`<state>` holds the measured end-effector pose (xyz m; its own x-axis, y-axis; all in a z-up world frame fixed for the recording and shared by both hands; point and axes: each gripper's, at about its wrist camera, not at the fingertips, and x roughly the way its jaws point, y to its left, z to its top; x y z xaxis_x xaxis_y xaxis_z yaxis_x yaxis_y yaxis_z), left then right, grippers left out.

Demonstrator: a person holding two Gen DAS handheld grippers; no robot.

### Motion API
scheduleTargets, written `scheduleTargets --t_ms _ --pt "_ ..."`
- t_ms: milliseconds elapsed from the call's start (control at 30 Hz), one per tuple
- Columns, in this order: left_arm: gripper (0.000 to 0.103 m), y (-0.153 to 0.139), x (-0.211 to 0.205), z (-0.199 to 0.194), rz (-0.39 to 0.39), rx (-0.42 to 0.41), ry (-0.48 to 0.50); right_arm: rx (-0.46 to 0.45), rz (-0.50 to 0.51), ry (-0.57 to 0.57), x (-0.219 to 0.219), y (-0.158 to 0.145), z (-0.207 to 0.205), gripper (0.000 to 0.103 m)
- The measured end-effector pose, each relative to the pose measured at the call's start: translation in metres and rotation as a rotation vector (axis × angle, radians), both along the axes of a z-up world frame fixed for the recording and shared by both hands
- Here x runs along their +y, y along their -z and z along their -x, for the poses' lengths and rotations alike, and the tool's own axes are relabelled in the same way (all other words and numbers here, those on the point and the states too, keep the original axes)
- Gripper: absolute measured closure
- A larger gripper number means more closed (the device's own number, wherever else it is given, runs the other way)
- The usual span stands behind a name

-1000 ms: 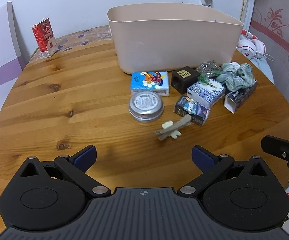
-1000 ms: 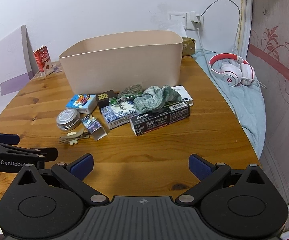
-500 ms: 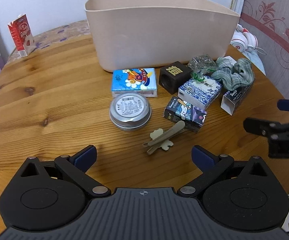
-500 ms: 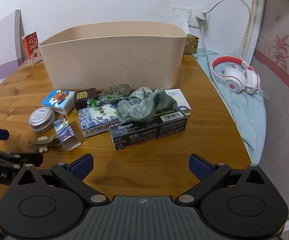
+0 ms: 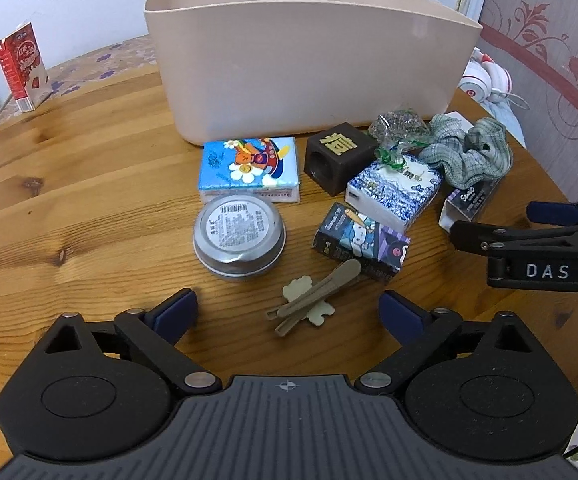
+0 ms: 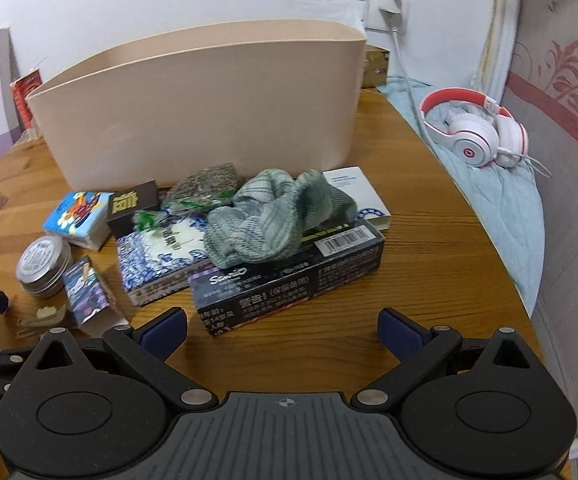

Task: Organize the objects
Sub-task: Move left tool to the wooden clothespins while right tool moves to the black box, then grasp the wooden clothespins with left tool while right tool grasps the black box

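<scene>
Both grippers had dropped closer to the clutter. The left gripper (image 5: 289, 310), spread but starting to close, straddled the hair clip (image 5: 313, 298) at lower centre; the right gripper (image 6: 283, 330) hung spread, empty, before the black carton (image 6: 289, 284). The bin (image 5: 309, 68) stood behind, so pickups looked imminent.

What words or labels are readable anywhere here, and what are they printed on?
"DAS": white letters on the right tool seen from the left camera.
"Sonic": long black carton; its Chinese warning print and barcode digits are too small to read.
One gold Chinese character, unclear: dark brown cube.
Round silver tin label: too small.
Red carton: blurred.
</scene>
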<state>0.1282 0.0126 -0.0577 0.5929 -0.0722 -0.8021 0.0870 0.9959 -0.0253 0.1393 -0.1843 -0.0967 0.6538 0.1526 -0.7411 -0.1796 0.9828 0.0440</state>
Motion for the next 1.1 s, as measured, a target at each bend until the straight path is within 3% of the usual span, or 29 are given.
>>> scheduleTargets --t_ms 67,433,767,900,1033,1100 --pt "0.006 0.0 -0.003 -0.001 -0.005 -0.001 0.008 -0.009 -0.011 0.014 -0.005 -0.001 0.003 0.006" --pt "0.006 0.001 -0.019 -0.002 -0.01 -0.014 0.047 0.016 0.016 0.101 -0.041 0.001 0.023 0.005" --pt "0.013 0.002 -0.022 -0.008 -0.026 -0.038 0.059 -0.013 -0.015 0.021 -0.02 -0.006 0.023 0.0" --pt "0.022 0.001 -0.022 -0.008 -0.022 -0.054 0.082 -0.02 -0.021 0.039 -0.011 0.0 0.011 0.002" --pt "0.045 -0.001 -0.024 -0.004 -0.015 -0.077 0.121 -0.037 -0.003 0.065 -0.009 0.004 0.009 0.013" --pt "0.05 -0.002 -0.025 -0.003 -0.014 -0.082 0.129 -0.046 0.004 0.066 -0.009 0.004 0.012 0.023"
